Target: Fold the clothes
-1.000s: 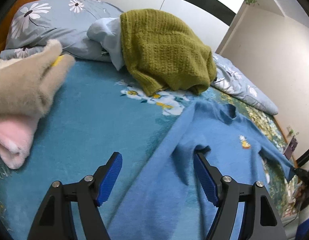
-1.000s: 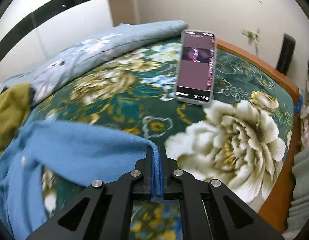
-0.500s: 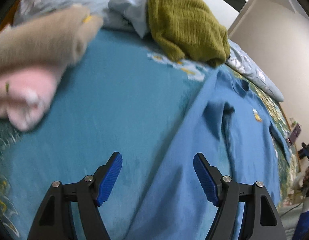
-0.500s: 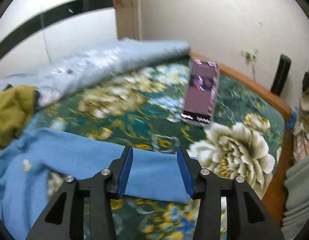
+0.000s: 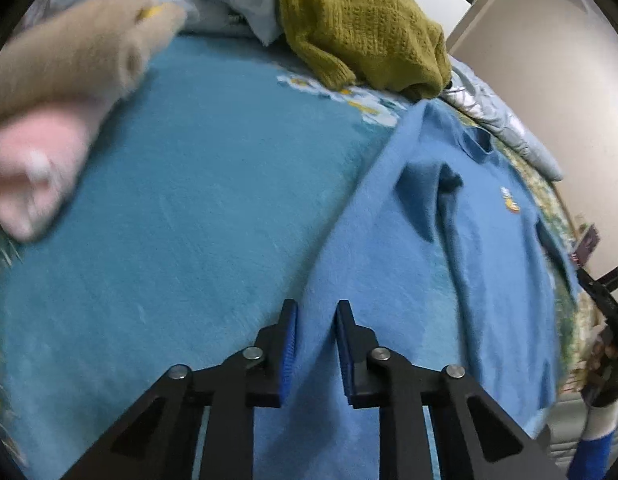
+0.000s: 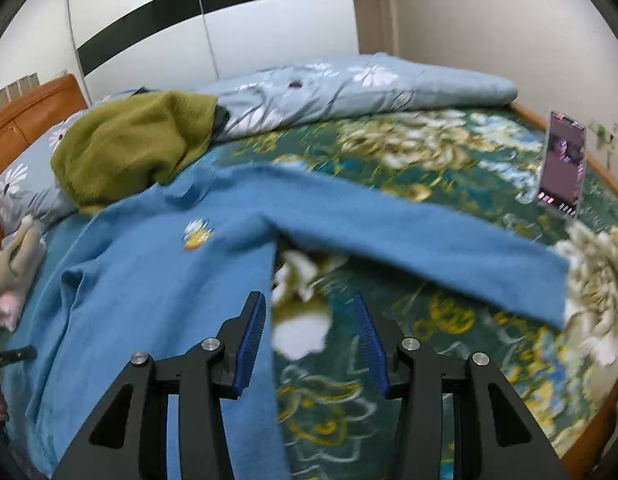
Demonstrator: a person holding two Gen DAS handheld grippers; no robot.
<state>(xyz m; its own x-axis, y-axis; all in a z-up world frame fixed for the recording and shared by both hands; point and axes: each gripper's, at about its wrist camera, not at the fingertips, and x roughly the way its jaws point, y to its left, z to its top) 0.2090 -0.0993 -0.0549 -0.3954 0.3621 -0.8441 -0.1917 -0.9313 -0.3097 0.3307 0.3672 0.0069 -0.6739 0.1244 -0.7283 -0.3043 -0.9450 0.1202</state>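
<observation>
A blue sweater (image 5: 429,264) with a small duck patch lies spread front-up on the bed. In the right wrist view the blue sweater (image 6: 149,280) has one sleeve (image 6: 429,244) stretched out to the right over the flowered blanket. My left gripper (image 5: 315,320) has its jaws nearly closed around the sweater's left side edge, with blue cloth between the pads. My right gripper (image 6: 309,320) is open and empty, just above the sweater's right side edge below the armpit.
An olive knit sweater (image 5: 357,24) lies heaped on the pillows at the head of the bed. Folded beige and pink clothes (image 5: 49,92) sit at the left. A phone (image 6: 563,164) stands propped on the bed at the right. The wooden bed frame (image 6: 613,392) borders the right.
My left gripper's jaws have narrowed from wide open onto the sweater's left edge. My right gripper has let go of the sleeve, opened, and moved back to the sweater's right side.
</observation>
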